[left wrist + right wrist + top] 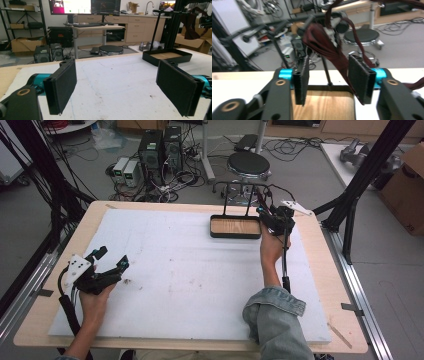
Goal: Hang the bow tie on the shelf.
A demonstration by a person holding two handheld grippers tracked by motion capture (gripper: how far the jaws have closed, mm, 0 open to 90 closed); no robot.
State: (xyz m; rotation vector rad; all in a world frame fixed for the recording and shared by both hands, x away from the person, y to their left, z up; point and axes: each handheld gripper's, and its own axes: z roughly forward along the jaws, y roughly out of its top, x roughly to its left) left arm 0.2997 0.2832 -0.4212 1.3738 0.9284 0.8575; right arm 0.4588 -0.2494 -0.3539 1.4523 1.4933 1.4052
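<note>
A black tray (pixel 235 235) with a wooden floor stands at the far middle-right of the white mat, with a black rack (pixel 239 185) rising from its back edge. A dark red cloth (pixel 322 40) hangs from that rack; in the left gripper view the cloth (pixel 191 27) shows at the top right. My right gripper (pixel 266 211) is held at the tray's right end, open, and in the right gripper view the right gripper (pixel 332 80) has the cloth hanging between its pads, brushing the right pad (pixel 359 80). My left gripper (pixel 112 258) rests open near the mat's left edge, nothing between its pads (pixel 63 85).
The white mat (pixel 190 270) covers most of the wooden table (pixel 320 265). Black frame posts (pixel 360 175) stand at the right and left of the table. Beyond the far edge are a round stool (pixel 248 164), computer boxes (pixel 160 150) and floor cables.
</note>
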